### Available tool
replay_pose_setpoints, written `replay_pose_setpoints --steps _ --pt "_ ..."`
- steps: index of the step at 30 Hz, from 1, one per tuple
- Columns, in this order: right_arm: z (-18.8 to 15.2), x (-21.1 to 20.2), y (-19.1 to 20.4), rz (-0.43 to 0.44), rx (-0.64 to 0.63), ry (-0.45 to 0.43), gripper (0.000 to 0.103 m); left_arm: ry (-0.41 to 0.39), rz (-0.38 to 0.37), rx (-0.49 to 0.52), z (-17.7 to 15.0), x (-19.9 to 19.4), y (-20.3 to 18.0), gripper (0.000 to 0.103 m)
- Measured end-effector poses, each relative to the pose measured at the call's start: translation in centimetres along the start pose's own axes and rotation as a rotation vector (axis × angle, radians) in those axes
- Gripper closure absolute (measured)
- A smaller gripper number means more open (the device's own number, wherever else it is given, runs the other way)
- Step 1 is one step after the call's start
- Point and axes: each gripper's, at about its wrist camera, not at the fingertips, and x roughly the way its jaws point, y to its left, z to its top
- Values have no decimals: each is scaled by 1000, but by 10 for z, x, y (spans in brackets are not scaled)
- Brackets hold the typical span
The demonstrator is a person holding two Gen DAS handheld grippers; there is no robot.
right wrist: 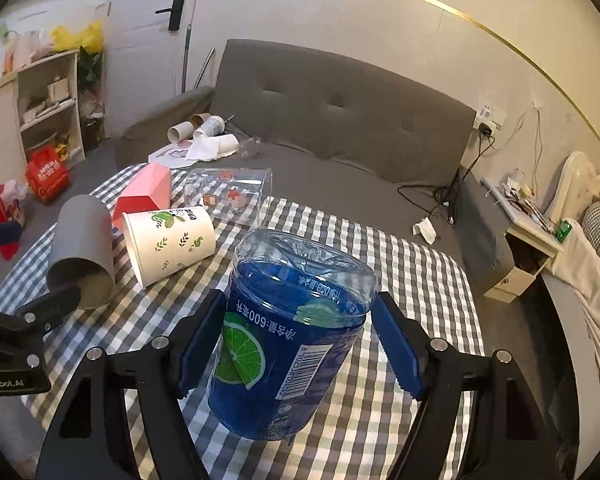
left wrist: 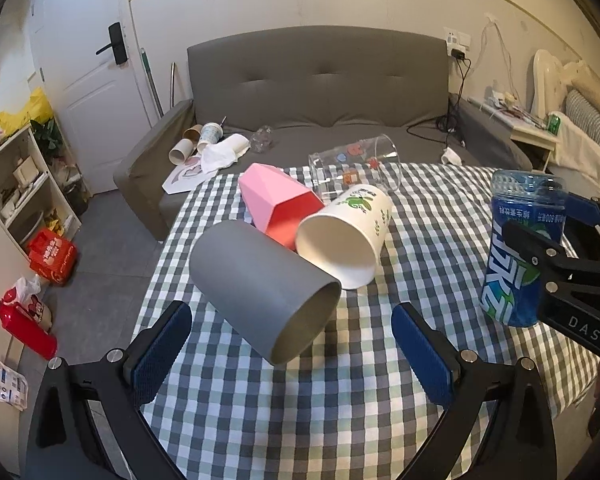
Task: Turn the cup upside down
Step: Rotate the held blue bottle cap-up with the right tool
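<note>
The blue cup [right wrist: 288,336], cut from a drink bottle, stands upside down on the checked worktop [right wrist: 400,264], print inverted and closed base on top, so its flip looks done. The right claw [right wrist: 296,356] brackets it with pads apart from its sides, apparently released. 4 others lie on their sides: grey cup [left wrist: 264,292], paper cup [left wrist: 344,236], pink cup [left wrist: 278,204], clear cup [left wrist: 356,168]. The left claw [left wrist: 292,356] is spread wide, empty, just before the grey cup, likely next

Left gripper [left wrist: 291,354] gapes wide — right gripper [right wrist: 298,352] likewise parted.
</note>
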Motion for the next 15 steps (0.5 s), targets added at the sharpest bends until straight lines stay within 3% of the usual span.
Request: replay_pose_setpoints --steps 15 --pt "-33 -6 4 50 -2 -6 29 14 4 19 -1 -2 -14 0"
